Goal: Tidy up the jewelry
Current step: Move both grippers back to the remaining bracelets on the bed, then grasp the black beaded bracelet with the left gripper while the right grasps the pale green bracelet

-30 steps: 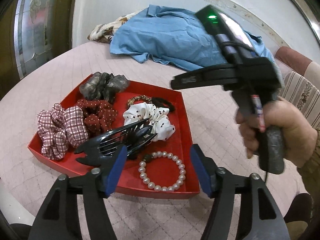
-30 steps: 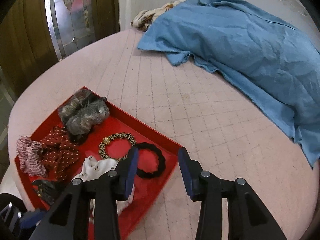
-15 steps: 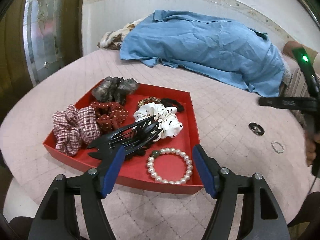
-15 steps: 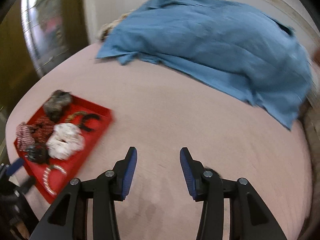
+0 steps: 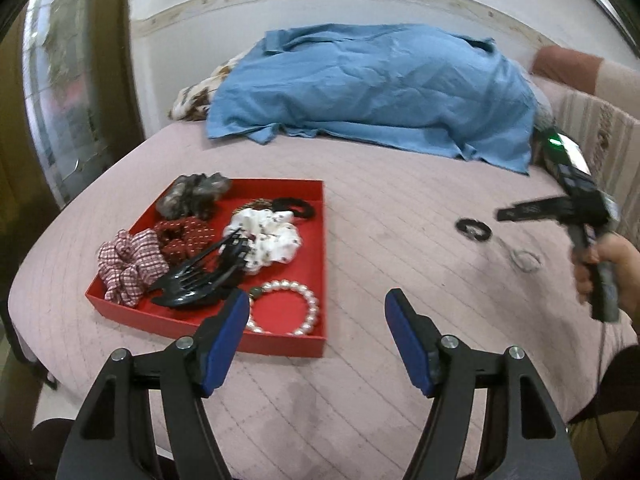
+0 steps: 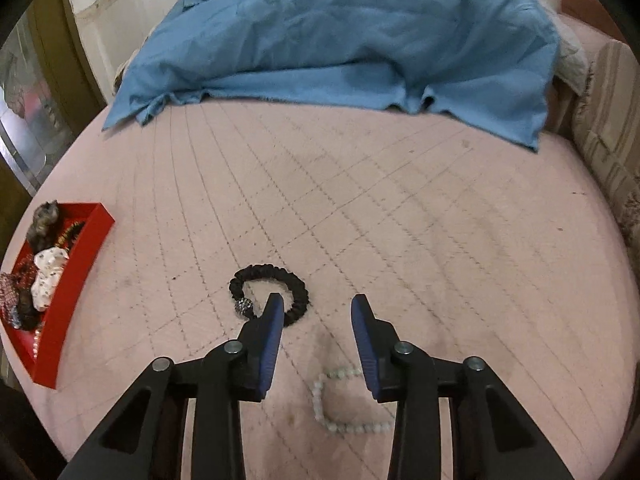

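A red tray (image 5: 308, 346) on the pink quilted bed holds several scrunchies, a black claw clip (image 5: 200, 280) and a pearl bracelet (image 5: 296, 312); it also shows at the left of the right wrist view (image 6: 60, 328). My left gripper (image 5: 316, 324) is open and empty, just in front of the tray's near right corner. My right gripper (image 6: 316, 316) is open and empty above a pale bead bracelet (image 6: 332, 416) that lies between its fingers. A black hair tie with a sparkly bead (image 6: 272, 292) lies just ahead of its left finger. Both loose pieces show in the left wrist view, the hair tie (image 5: 474, 229) and the bracelet (image 5: 526, 259).
A blue cloth (image 6: 340, 36) covers a heap at the far side of the bed, with a patterned fabric (image 5: 200, 96) beside it. A striped cushion (image 5: 600, 136) is at the right edge. A wooden and glass door (image 5: 68, 80) stands to the left.
My right gripper has swung away from the tray to the right and come down over the hair tie and bead bracelet. My left gripper has pulled back and turned right of the tray.
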`<state>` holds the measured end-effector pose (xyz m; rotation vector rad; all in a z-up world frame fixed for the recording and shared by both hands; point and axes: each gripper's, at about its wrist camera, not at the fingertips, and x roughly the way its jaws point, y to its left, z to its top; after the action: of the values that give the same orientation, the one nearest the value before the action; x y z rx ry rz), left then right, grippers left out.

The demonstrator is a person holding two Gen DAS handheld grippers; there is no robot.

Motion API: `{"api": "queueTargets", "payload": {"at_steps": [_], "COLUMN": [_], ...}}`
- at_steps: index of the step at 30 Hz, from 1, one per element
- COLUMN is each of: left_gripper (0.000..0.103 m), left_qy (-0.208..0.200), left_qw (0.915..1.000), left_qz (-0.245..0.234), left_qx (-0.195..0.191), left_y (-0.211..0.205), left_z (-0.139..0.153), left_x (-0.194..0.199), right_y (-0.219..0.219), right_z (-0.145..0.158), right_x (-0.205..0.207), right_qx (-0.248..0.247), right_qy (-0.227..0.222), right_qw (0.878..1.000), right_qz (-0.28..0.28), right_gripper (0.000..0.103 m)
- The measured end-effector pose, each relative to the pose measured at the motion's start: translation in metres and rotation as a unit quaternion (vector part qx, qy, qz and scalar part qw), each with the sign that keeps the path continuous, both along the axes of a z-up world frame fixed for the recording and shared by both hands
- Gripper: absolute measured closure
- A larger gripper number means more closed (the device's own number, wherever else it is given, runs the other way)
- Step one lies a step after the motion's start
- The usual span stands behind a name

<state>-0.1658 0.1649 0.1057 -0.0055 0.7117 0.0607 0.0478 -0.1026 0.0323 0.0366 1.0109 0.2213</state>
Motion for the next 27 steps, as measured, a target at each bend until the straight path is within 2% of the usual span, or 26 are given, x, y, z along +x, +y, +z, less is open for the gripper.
{"api": "queueTargets", "payload": {"at_steps": [3, 5, 7, 9, 11, 14, 16, 17, 19, 22, 27], "left_gripper": [0.034, 0.034, 0.034, 0.034, 0.034, 0.034, 0.034, 0.034, 0.034, 0.034, 0.034], "left_qy": [0.008, 0.012, 0.015, 0.018, 0.024, 0.035, 0.044, 0.051, 0.064, 0.091, 0.132], "left_qw": [0.9998, 0.9997, 0.9996, 0.9995, 0.9994, 0.9989, 0.9981, 0.9975, 0.9961, 0.9922, 0.9861], "left_qz": [-0.010, -0.011, -0.011, -0.012, -0.017, -0.030, -0.043, -0.049, -0.058, -0.077, -0.082], "left_qx": [0.013, 0.017, 0.020, 0.022, 0.018, 0.009, 0.000, -0.005, -0.019, -0.038, -0.059], "left_y": [-0.009, -0.012, -0.014, -0.016, -0.019, -0.028, -0.036, -0.040, -0.049, -0.066, -0.091], "left_z": [0.000, 0.001, 0.002, 0.005, 0.007, 0.009, 0.011, 0.010, 0.009, 0.003, -0.017], "left_x": [-0.003, -0.003, -0.003, -0.002, 0.002, 0.009, 0.018, 0.024, 0.036, 0.061, 0.108], "right_y": [0.005, 0.006, 0.010, 0.014, 0.018, 0.019, 0.011, 0.003, -0.016, -0.047, -0.084], "right_z": [-0.014, -0.023, -0.032, -0.036, -0.035, -0.027, -0.017, -0.013, -0.006, -0.004, -0.018], "right_x": [0.015, 0.023, 0.025, 0.021, 0.009, -0.017, -0.034, -0.042, -0.053, -0.066, -0.075], "right_qx": [0.014, 0.028, 0.037, 0.051, 0.077, 0.140, 0.138, 0.133, 0.123, 0.101, 0.106], "right_qy": [0.010, 0.026, 0.041, 0.045, 0.051, 0.061, 0.037, 0.023, -0.004, -0.034, -0.027], "right_qw": [1.000, 0.999, 0.998, 0.998, 0.995, 0.983, 0.984, 0.985, 0.988, 0.993, 0.994], "right_qz": [-0.004, -0.007, -0.005, 0.007, 0.034, 0.101, 0.109, 0.105, 0.088, 0.045, -0.005], "right_gripper": [0.070, 0.082, 0.089, 0.090, 0.090, 0.090, 0.086, 0.077, 0.066, 0.066, 0.066]}}
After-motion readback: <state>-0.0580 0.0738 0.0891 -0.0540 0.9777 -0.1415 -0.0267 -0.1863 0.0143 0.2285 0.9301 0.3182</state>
